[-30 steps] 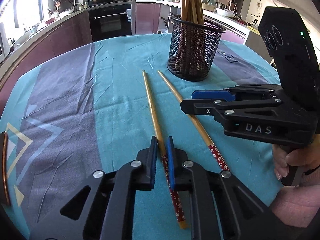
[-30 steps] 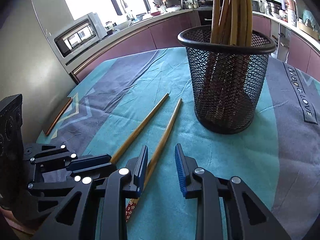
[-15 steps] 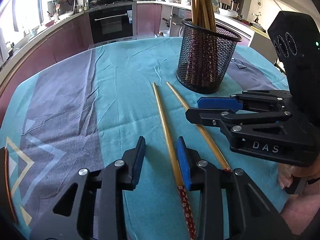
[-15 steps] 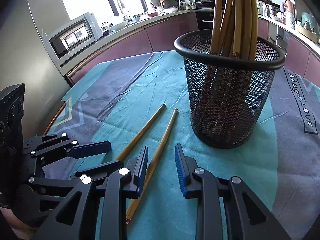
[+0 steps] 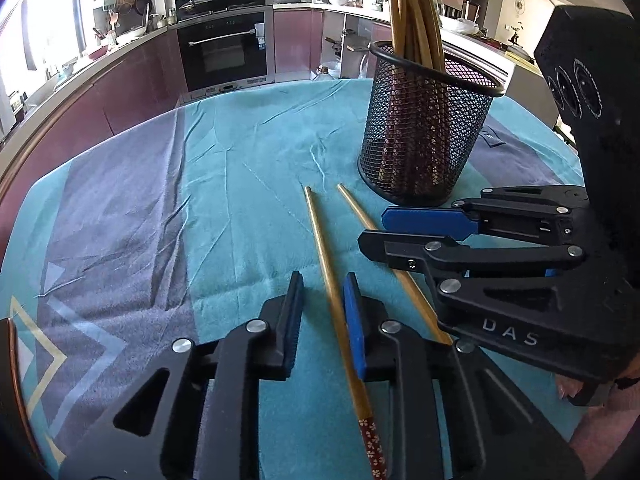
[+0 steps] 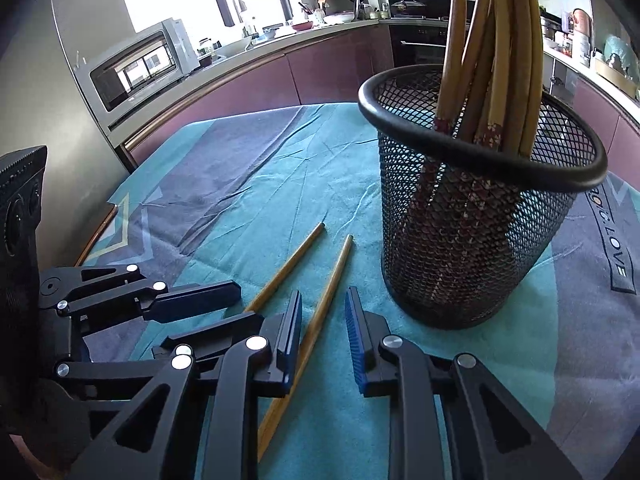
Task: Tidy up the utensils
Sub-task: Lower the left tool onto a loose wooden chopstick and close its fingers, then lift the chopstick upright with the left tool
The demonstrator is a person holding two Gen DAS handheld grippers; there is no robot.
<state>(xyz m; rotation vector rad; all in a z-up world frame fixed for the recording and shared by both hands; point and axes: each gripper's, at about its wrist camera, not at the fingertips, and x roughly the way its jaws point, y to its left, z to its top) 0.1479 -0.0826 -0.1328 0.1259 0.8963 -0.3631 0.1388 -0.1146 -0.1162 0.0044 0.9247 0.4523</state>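
Your work surface is a table draped in a wrinkled teal-and-grey cloth (image 5: pixel 248 184) (image 6: pixel 280 184), with a kitchen of dark-fronted cabinets behind it.

On the cloth stands an upright round black wire-mesh holder (image 5: pixel 420 136) (image 6: pixel 472 232), already holding a bundle of tan wooden chopsticks (image 5: pixel 412 12) (image 6: pixel 492 48) (their red flower-patterned ends point down into the mesh).

Your left gripper (image 5: pixel 320 316) (image 6: pixel 236 308) hangs low over the cloth. Its jaws have just been closing, yet they stand apart: a gap shows on either side of the first loose tan wooden chopstick (image 5: pixel 332 292) (image 6: pixel 288 268), which lies flat on the cloth and runs between the blue pads. The pads do not press on it. Its red patterned end lies nearest you, its plain tip toward the holder.

Your right gripper (image 6: pixel 322 340) (image 5: pixel 372 228), held in your hand (image 5: pixel 568 388) at the lower right of the left view, has likewise just been closing and is likewise parted. The second loose tan wooden chopstick (image 6: pixel 320 316) (image 5: pixel 360 212) lies on the cloth between its jaws, close against the left pad; whether that pad touches it cannot be told.

The two loose chopsticks lie near each other, just beside the holder's base, neither touching it.
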